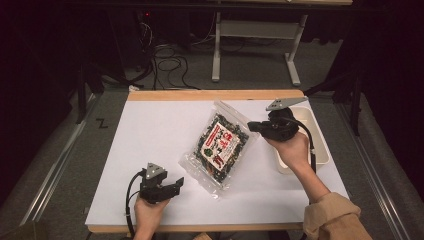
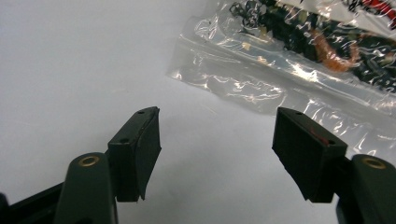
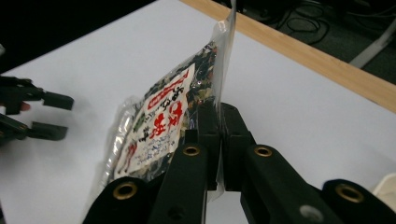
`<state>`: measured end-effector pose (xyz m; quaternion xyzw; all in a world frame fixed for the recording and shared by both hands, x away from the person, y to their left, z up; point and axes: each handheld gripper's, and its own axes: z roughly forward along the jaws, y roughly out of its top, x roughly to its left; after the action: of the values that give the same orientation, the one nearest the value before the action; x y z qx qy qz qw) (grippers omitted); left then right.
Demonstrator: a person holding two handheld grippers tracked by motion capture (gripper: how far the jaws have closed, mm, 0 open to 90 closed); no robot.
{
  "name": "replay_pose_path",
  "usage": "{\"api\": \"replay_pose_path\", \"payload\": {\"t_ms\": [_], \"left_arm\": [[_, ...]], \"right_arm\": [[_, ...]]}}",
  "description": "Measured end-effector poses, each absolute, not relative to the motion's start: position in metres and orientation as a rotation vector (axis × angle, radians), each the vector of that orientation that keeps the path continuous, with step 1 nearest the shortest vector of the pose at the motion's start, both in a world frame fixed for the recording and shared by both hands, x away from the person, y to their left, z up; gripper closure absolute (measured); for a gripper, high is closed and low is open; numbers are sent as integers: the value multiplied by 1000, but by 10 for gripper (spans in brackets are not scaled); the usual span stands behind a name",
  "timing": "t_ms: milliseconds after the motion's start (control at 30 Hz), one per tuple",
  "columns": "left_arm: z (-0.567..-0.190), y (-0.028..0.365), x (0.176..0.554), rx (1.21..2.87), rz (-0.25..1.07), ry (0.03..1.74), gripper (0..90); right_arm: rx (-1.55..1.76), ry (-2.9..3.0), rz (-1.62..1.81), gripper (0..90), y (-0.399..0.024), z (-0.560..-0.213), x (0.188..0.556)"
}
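Overhead, the right claw (image 1: 252, 126) pinches the snack bag (image 1: 220, 145) at its three o'clock edge, mid-tabletop (image 1: 150, 130). Left claw (image 2: 217, 140) gapes wide, empty, bag at one o'clock. Right view: lifting seems underway; next, likely carrying it toward the white bin (image 1: 320, 145).

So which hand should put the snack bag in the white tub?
Probably the right. The right gripper is already shut on the snack bag edge, right beside the white tub. The left gripper sits open, holding nothing.
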<state>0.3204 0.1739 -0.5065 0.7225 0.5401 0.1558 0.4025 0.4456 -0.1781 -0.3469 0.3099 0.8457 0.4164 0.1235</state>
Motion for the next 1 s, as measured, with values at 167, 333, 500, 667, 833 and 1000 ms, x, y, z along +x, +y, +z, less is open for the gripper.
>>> {"api": "replay_pose_path", "payload": {"t_ms": [167,333,500,667,833,1000], "left_arm": [[-507,175,321,1825,389,1373,326],[-508,172,321,1846,387,1368,324],[-508,173,320,1836,382,1368,324],[-508,172,321,1841,385,1361,325],[-508,172,320,1839,385,1362,325],[-508,170,321,1848,388,1361,324]], "right_arm": [[835,2467,1181,900,-170,-323,441],[767,2451,1139,900,-159,-303,435],[701,2457,1109,900,-147,-290,430],[648,2451,1076,900,-139,-276,426],[637,2425,1074,900,-143,-266,421],[635,2391,1049,900,-150,-253,419]]}}
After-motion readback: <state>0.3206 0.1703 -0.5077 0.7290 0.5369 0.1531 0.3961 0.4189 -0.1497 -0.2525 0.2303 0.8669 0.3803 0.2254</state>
